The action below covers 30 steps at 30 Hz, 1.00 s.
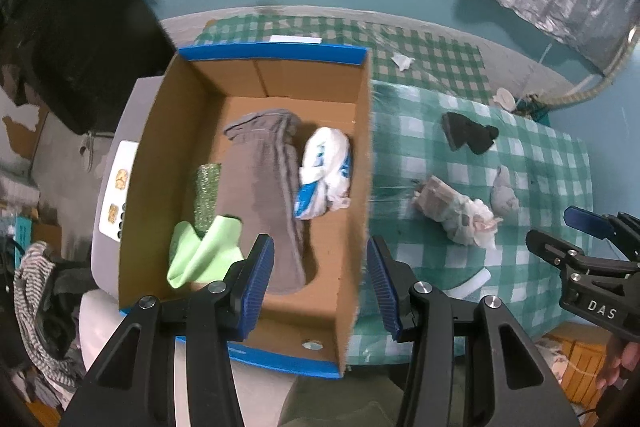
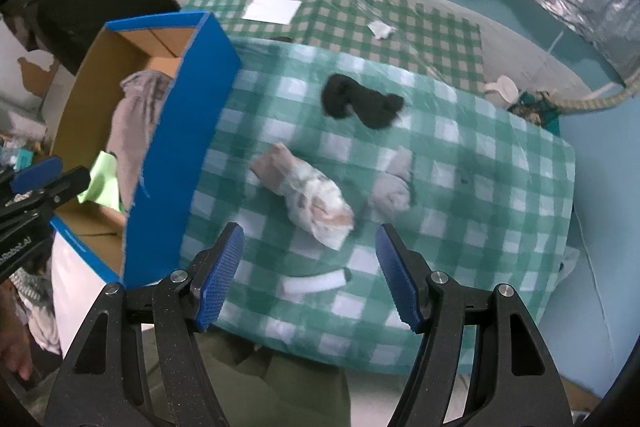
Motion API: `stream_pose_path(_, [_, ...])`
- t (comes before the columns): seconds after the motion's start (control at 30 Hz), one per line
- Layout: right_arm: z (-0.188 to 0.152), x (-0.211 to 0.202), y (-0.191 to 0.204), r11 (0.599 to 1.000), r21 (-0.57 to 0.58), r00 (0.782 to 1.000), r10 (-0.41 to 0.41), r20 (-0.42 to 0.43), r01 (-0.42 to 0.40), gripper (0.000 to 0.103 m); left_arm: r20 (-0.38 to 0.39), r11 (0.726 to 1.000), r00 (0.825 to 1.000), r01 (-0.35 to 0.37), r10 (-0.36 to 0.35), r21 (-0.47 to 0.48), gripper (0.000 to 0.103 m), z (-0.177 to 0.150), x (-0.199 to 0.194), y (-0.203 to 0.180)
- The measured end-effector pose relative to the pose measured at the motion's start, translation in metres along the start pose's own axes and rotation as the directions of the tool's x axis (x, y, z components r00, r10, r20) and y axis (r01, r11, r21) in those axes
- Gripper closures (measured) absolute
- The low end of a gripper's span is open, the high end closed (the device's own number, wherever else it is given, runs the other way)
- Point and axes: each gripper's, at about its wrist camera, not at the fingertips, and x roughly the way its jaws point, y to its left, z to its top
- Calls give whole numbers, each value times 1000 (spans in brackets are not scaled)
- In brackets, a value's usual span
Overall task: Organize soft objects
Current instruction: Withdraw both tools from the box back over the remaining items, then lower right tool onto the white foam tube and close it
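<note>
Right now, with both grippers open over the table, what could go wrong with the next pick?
The white wrapped bundle lies close to the grey sock, so the right gripper may snag both. The checked cloth looks loose and could get pinched. The left gripper hangs over the box wall and might knock it.

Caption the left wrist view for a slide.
Open left gripper above a cardboard box holding a grey sock, green cloth and white bundle.

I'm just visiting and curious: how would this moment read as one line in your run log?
left gripper: open, empty, over box | right gripper: open, empty, above white bundle | boxed: grey sock, green cloth | cloth-side: black sock
</note>
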Motion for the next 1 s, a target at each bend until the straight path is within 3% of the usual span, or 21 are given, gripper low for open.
stream_pose_path(0.53, [-30,29,-42,995,100,997,-17,-79,25,35,-43,990,999,-5,11,138,54,-4,18,-56])
stream_pose_path(1.0, [-46,61,-52,989,145,988,-3,-153,25,35,-99,971,995,-8,33,238,54,-17,52,-91])
